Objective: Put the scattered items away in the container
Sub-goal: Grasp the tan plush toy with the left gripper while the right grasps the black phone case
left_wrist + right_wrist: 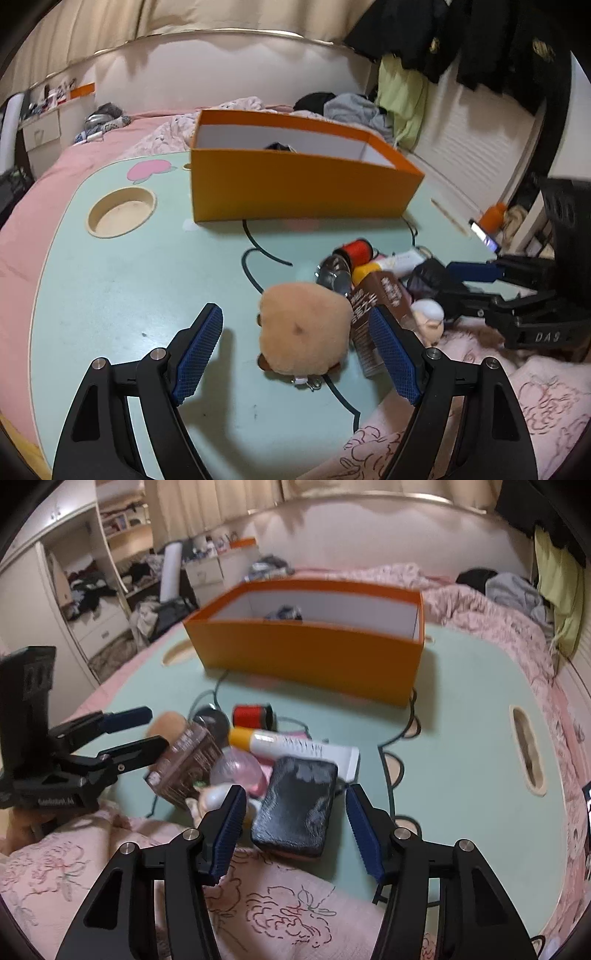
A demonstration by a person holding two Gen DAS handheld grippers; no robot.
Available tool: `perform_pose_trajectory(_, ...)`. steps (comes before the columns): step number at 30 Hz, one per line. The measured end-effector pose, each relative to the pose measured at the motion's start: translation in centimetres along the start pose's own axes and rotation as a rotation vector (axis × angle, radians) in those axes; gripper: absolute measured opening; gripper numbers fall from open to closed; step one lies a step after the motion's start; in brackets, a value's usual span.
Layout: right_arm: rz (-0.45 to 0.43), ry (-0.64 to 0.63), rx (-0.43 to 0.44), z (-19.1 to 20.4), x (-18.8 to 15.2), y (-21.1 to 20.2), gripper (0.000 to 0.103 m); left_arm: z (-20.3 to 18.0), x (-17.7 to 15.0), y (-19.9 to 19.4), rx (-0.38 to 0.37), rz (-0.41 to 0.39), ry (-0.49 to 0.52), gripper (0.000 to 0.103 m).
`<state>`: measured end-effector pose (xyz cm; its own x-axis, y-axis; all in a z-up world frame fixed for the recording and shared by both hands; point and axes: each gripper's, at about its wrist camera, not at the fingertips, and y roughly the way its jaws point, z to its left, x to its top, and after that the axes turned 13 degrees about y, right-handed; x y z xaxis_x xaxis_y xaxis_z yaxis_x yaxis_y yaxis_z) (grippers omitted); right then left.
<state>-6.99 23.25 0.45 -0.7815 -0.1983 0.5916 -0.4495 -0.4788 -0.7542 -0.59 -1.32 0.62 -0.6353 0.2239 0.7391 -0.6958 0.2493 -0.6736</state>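
An orange box (295, 188) stands at the far side of the mint-green lap table (129, 280); it also shows in the right wrist view (314, 653), with a dark item inside. My left gripper (295, 347) is open around a tan plush toy (304, 328), not touching it. My right gripper (295, 823) is open around a black pouch (295, 805). Beside these lie a brown carton (184, 764), a white tube with a yellow cap (291, 744), a red thread spool (251, 715), a pink clear item (240, 768) and a small doll head (430, 317).
The table lies on a bed with a pink floral quilt (258, 904). It has a round cup recess (122, 216) and a slot handle (526, 751). A black cable (255, 251) runs before the box. Clothes are heaped behind the box.
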Motion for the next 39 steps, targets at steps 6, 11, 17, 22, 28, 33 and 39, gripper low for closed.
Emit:
perform_pose_trajectory(6,0.042,0.021,-0.058,-0.4,-0.1,1.1,0.048,-0.3,-0.4,0.7,0.03,0.029,0.014,0.081)
perform_pose_trajectory(11,0.035,0.012,-0.101,-0.5,-0.2,1.4,0.045,-1.1,-0.5,1.0,0.086,0.037,0.059,0.072)
perform_pose_trajectory(17,0.02,0.023,-0.102,-0.7,-0.2,1.5,0.038,-1.3,-0.8,0.9,0.109,0.019,0.074,0.053)
perform_pose_trajectory(22,-0.044,0.062,-0.095,-1.2,0.1,0.5,0.038,-0.8,-0.9,0.0,0.1,-0.039,0.041,0.05)
perform_pose_trajectory(28,-0.143,0.06,-0.092,-1.2,0.3,-1.3,0.038,-0.7,-1.1,-1.5,0.092,-0.137,0.024,0.05)
perform_pose_trajectory(33,-0.133,0.057,-0.092,-1.2,0.5,-1.0,0.038,-0.6,-0.9,-1.5,0.093,-0.141,0.022,0.05)
perform_pose_trajectory(39,-0.129,0.055,-0.094,-1.2,0.4,-0.9,0.038,-0.5,-1.0,-1.5,0.103,-0.143,0.014,0.05)
